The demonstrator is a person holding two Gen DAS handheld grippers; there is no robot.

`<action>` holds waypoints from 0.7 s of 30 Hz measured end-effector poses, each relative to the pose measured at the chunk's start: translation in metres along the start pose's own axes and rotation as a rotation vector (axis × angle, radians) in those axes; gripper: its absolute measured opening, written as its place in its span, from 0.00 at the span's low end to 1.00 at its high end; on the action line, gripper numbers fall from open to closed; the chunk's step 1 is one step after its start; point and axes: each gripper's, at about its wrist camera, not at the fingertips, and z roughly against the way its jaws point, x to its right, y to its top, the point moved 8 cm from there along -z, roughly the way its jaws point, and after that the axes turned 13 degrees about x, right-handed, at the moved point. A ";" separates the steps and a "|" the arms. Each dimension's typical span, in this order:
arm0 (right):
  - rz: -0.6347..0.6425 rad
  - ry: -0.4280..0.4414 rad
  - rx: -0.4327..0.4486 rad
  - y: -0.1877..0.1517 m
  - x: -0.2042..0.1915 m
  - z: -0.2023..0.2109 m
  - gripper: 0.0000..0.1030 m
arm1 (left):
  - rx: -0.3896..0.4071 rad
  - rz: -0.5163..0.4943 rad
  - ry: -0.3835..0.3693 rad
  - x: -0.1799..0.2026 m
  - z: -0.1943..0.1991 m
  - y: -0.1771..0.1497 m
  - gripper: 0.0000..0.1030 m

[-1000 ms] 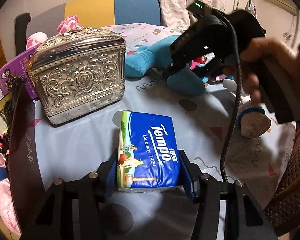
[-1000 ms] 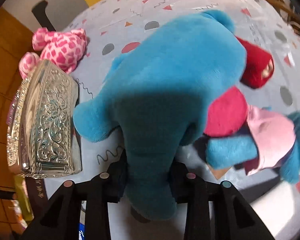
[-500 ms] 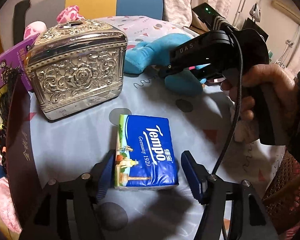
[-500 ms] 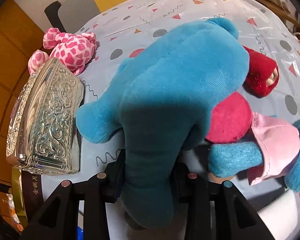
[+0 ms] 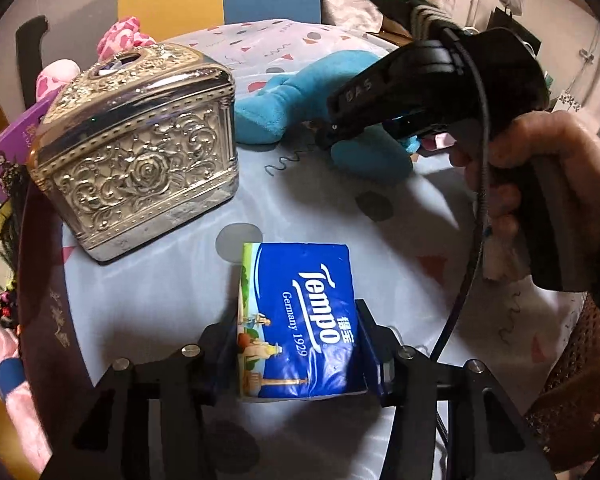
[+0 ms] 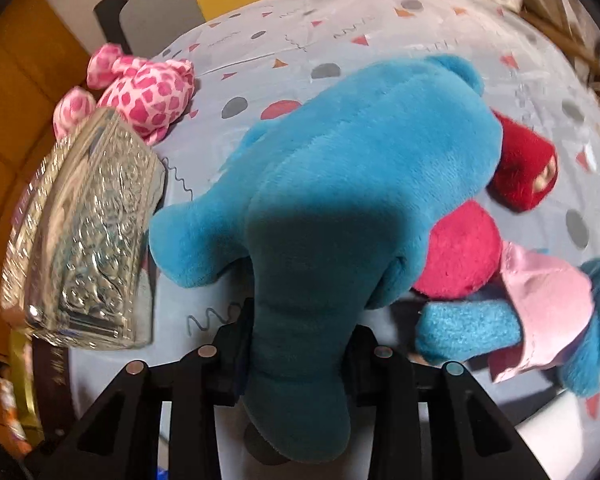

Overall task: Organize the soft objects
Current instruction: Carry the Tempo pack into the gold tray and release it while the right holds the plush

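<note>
Your left hand-held gripper (image 5: pixel 298 354) is clamped on the blue tissue pack (image 5: pixel 298 320), which lies on the patterned surface (image 5: pixel 160 280) just in front of the silver box (image 5: pixel 136 152). Your right hand-held gripper (image 6: pixel 298 350) pinches a limb of the blue plush toy (image 6: pixel 340 184), lying between the silver box and a red plush (image 6: pixel 460 256).

Dim warm indoor light, glare on silver box (image 5: pixel 136 152), motion blur in right view, heavy fisheye vignette at edges.

Purple booklet (image 5: pixel 8 148) behind silver box (image 5: pixel 140 148)
</note>
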 end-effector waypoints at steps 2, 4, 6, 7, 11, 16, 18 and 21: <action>0.017 -0.007 0.005 -0.001 0.000 0.000 0.34 | 0.006 -0.005 0.011 0.000 0.004 -0.002 0.50; 0.019 0.002 0.009 0.000 0.001 -0.001 0.34 | 0.011 0.008 0.001 0.002 0.011 -0.003 0.50; 0.013 0.004 0.012 -0.001 0.002 -0.001 0.34 | 0.034 0.025 -0.006 0.002 0.025 0.001 0.50; 0.017 0.001 0.014 -0.001 0.002 -0.001 0.34 | 0.052 0.027 -0.009 0.001 0.033 0.004 0.50; 0.026 0.002 0.021 -0.002 0.003 0.000 0.35 | 0.118 0.082 -0.018 -0.012 0.068 0.019 0.50; 0.057 -0.018 0.031 -0.005 0.003 0.007 0.35 | 0.200 0.180 0.038 -0.054 0.113 0.037 0.51; 0.067 -0.023 0.033 -0.005 0.003 0.007 0.35 | 0.227 0.229 0.084 -0.080 0.128 0.042 0.51; 0.074 -0.031 0.034 -0.006 0.003 0.009 0.35 | 0.236 0.353 0.168 -0.135 0.140 0.043 0.51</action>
